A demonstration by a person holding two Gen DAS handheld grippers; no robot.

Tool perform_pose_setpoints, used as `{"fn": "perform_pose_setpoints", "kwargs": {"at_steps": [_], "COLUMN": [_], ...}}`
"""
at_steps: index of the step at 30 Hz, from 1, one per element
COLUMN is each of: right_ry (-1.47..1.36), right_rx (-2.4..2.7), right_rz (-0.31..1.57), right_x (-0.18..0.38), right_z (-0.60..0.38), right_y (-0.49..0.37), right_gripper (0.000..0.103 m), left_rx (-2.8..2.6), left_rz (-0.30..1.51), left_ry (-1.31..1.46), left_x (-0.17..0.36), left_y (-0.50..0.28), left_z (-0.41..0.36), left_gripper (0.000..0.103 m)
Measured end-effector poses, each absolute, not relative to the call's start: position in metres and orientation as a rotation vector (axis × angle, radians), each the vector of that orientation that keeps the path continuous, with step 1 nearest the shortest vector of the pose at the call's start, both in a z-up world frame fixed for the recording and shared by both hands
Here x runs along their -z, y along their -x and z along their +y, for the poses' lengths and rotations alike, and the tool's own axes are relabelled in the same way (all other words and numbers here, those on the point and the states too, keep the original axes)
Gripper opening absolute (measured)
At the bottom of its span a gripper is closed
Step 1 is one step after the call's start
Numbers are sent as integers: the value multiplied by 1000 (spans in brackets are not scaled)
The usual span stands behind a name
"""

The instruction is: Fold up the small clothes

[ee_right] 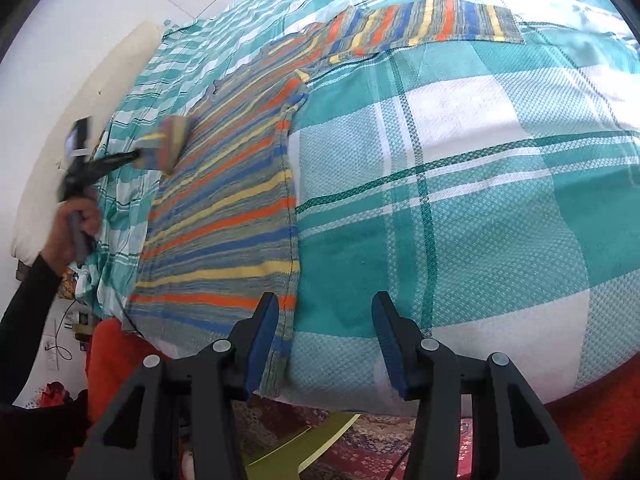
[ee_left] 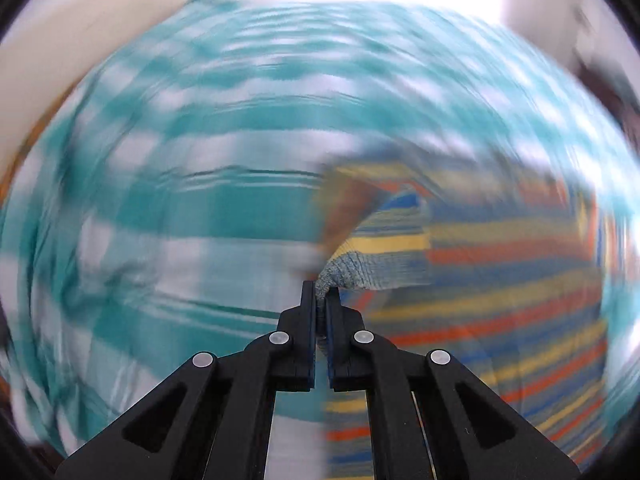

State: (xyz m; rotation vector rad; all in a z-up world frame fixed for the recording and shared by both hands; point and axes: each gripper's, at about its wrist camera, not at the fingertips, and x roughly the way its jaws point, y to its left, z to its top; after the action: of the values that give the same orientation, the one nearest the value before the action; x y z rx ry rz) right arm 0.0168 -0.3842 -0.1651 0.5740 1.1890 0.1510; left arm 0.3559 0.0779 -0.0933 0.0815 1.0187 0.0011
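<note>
Nearest in my right wrist view, my right claw (ee_right: 326, 330) hangs with its jaws wide apart and nothing between them. It sits over the near edge of the bed (ee_right: 460, 208), which is covered in a teal and white check. The left finger (ee_right: 264, 336) is just over the hem corner of the sweater (ee_right: 224, 216); the right finger is over bare check cloth.

The sweater is striped orange, blue, yellow and grey. It lies flat on the bed, its hem toward me and its body running away to the left. Its right side edge runs roughly straight up the middle of that view. Farther off, one sleeve (ee_right: 432, 24) stretches out to the right, flat on the check.

At the left of that view, my left hand (ee_right: 74, 224) holds the other tool, and my left claw (ee_right: 138, 155) is clamped on the other sleeve's cuff (ee_right: 170, 144), lifted off the bed and blurred.

In my left wrist view, the left claw (ee_left: 322, 300) has its jaws pressed together on a grey ribbed cuff (ee_left: 344, 274). Past it the sweater (ee_left: 480, 272) fills the right side, smeared by motion blur. The bed's check (ee_left: 180, 160) fills the left and the far part, also blurred.

Below the bed in the right view, a red rug (ee_right: 592, 408) shows on the floor.
</note>
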Motion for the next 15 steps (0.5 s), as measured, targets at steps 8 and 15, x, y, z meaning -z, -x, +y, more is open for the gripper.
{"fn": "perform_pose_setpoints", "kwargs": {"at_steps": [8,15], "right_ry": [-567,-566], "right_rx": [-115,-92], "right_rz": [1215,1227], "right_x": [173,178], "right_z": [-380,-378], "right_y": [-23,-26], "right_gripper": [49,49], "left_rx": [-262,-301], "left_rz": [1089,1150], "left_ry": [146,294], "left_x": [127,162], "left_y": [-386,-376], "left_z": [229,262], "left_gripper": [2,2]}}
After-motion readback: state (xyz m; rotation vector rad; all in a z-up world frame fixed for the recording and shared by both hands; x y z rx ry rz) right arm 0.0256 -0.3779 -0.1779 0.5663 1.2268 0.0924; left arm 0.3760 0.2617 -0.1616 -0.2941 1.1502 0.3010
